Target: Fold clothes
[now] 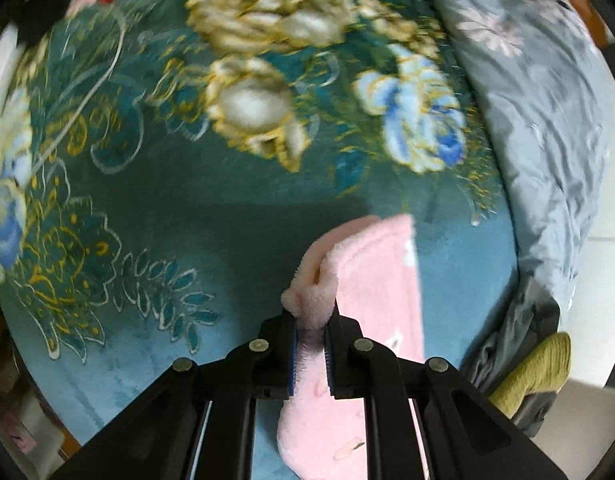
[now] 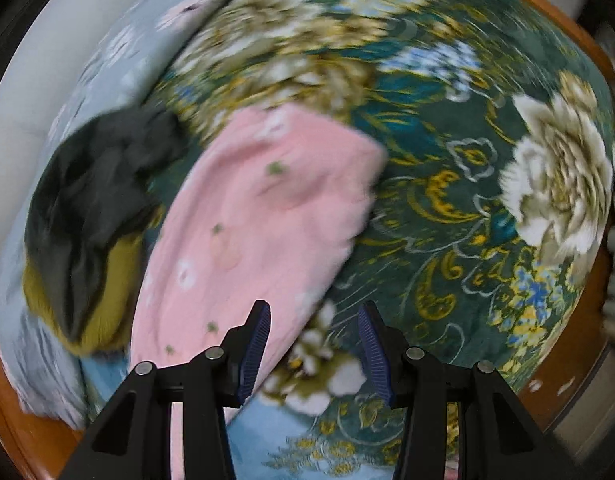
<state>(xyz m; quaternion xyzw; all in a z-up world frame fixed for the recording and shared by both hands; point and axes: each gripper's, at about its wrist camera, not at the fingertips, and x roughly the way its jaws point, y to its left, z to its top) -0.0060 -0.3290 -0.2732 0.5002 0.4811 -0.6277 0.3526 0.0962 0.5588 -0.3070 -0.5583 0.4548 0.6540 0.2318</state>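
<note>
With the left tool [image 1: 310, 326] pinching a bunched edge of the pink garment [image 1: 371, 280] that hangs below it over the bed [image 1: 147, 220], the right tool [image 2: 313, 320], spread and empty, should probably take the cloth's free edge on its left.

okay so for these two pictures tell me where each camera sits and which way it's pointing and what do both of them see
Left wrist view: sits on the left gripper, looking steeply down its jaws, shut on a bunched edge of the pink fleece garment over the green floral blanket; only the black jaws and linkages show.
Right wrist view: sits on the right gripper, also looking steeply down; its open jaws hold nothing, above the blanket beside the pink garment.
Shared: the pink garment, the blanket, the grey floral quilt and the dark and olive clothes pile.
</note>
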